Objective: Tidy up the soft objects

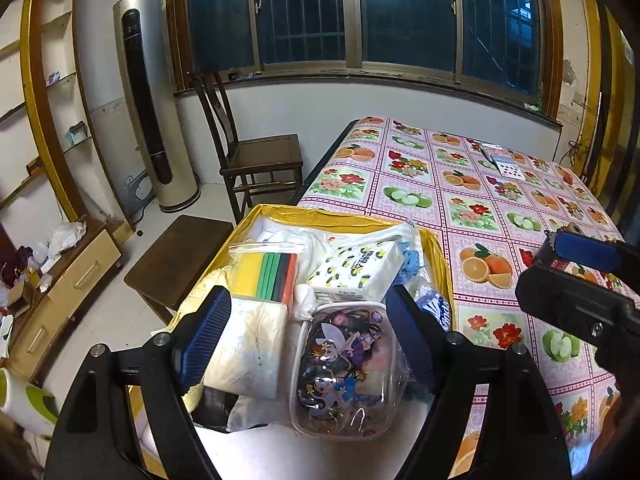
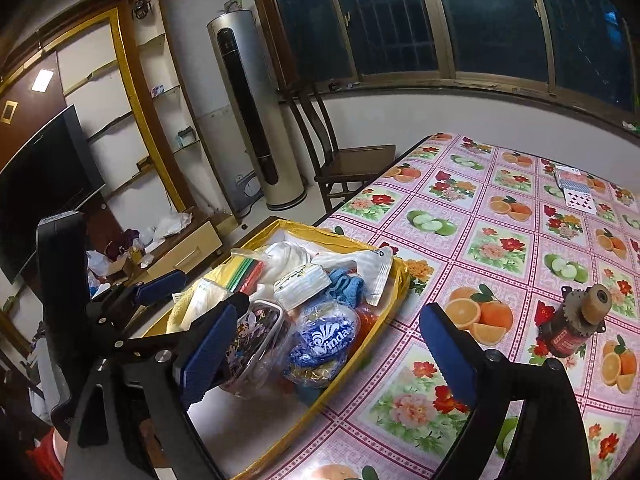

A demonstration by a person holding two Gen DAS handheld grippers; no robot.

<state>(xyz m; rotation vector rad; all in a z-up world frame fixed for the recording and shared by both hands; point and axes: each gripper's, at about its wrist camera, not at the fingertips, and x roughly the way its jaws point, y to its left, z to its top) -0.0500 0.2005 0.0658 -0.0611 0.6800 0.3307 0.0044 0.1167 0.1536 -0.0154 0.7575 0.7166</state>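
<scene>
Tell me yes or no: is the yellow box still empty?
No, the yellow box is packed with soft items, including a tissue pack and a bag of sponges.

The yellow-walled storage box (image 1: 348, 216) has its near end hidden behind the black gripper frames in both views. Inside it, the clear plastic pouch printed with purple cartoon figures (image 1: 344, 364) covers most of a dark object beneath it, which cannot be identified. The blue-and-white tissue pack (image 1: 438, 312) shows only a sliver past a blue finger pad in the left wrist view. The playing cards (image 2: 576, 192) at the far end of the fruit-patterned tablecloth (image 2: 500, 240) are too small to read. A white-and-green object (image 1: 28, 400) is cut off by the left wrist picture's edge.
</scene>
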